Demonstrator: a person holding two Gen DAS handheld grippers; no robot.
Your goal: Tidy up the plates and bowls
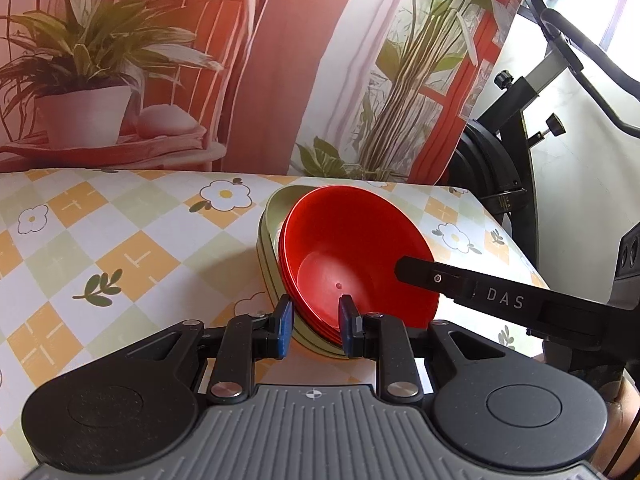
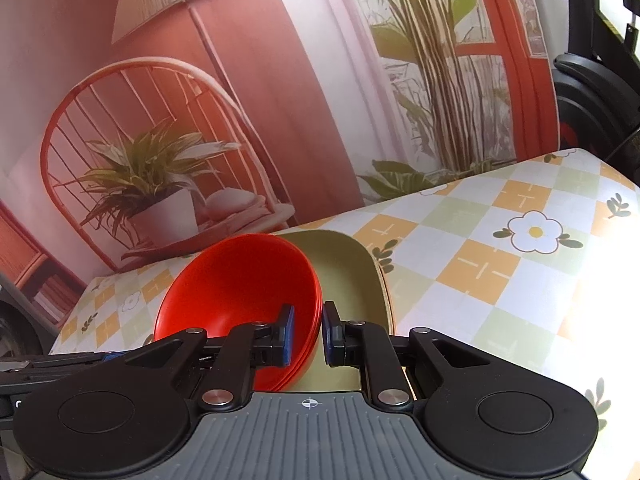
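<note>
Blue pads of the left gripper (image 1: 313,322) sit narrow, pinching the near rim of the red bowls (image 1: 356,256), w/ the rim of the green plates (image 1: 267,248) also between them. Right gripper (image 2: 308,330), fingers narrow too, clamps the bowls' rim from the opposite side; green plate just right of its outer pad. Bowls are nested in a stack, tilted, resting in the plates. Whole pile sits on the checkered floral tablecloth (image 1: 120,240), near its far right corner, printed plant backdrop (image 1: 160,60) behind.
</note>
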